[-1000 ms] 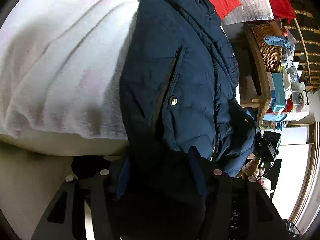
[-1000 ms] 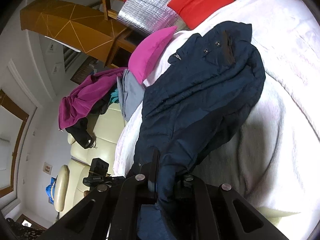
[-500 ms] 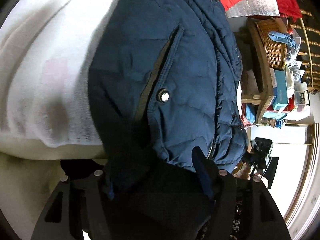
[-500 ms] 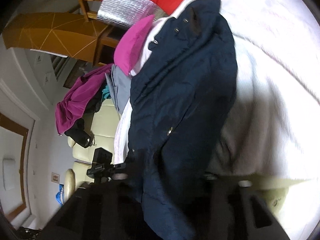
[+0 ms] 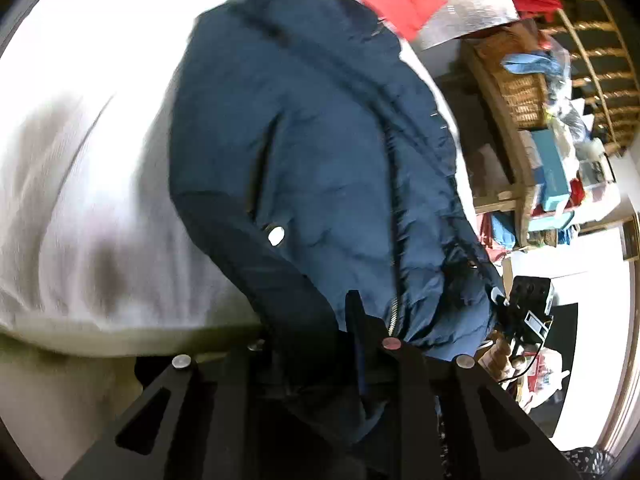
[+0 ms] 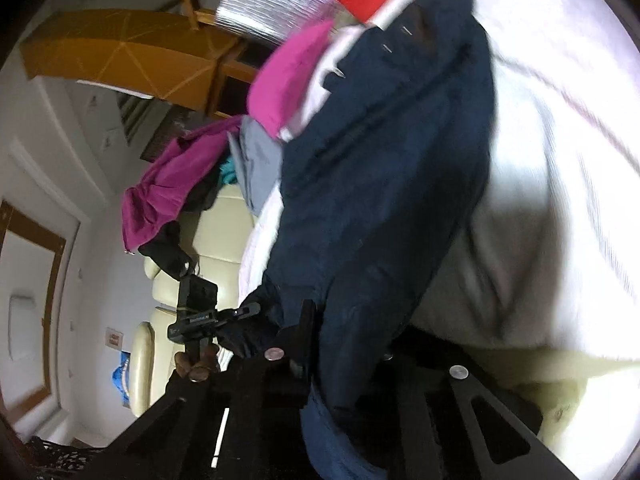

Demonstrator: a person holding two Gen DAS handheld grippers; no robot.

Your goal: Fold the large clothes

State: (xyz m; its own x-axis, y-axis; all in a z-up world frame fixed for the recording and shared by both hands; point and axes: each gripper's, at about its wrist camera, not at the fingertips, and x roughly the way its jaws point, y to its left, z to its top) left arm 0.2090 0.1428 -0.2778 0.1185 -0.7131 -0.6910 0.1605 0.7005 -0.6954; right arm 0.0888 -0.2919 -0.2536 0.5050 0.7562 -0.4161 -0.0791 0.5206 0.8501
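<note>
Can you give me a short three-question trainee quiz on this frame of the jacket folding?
1. True or false: the navy jacket lies on a white cover.
2. What is the left gripper shut on? A) the pink pillow B) the jacket's hem C) nothing
3. Fill in: the right gripper is shut on the ____.

Key:
1. True.
2. B; its jaws have just been closing, with jacket cloth between them.
3. Jacket; its jaws have just closed on the hem.

Right gripper (image 6: 340,344) clamps navy jacket (image 6: 384,168) on white bed cover (image 6: 560,200)
</note>
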